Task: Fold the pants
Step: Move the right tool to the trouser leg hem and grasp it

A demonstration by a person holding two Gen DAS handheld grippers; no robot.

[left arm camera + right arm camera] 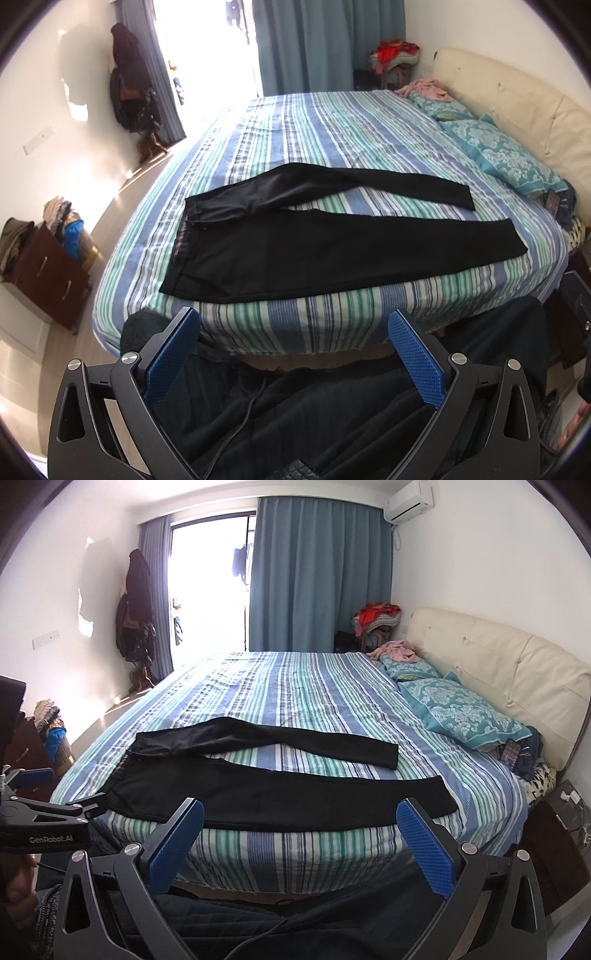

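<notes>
Black pants (295, 247) lie spread flat on the striped bed (332, 125), waistband to the left and both legs running right, split in a narrow V. In the right wrist view the same pants (280, 797) lie near the front edge of the bed (295, 686). My left gripper (295, 325) is open, held off the bed in front of its near edge, with nothing between its blue pads (421, 365). My right gripper (299, 816) is open too, just short of the pants' near leg. At the left of the right wrist view the left gripper (44, 805) shows from the side.
Teal patterned pillows (461, 709) and a cream headboard (498, 657) line the bed's right side. A dark dresser (48, 269) with clothes on it stands to the left, a coat rack (136, 616) by the bright window. A nightstand (554, 830) sits at the right. Dark clothing of the person fills the bottom.
</notes>
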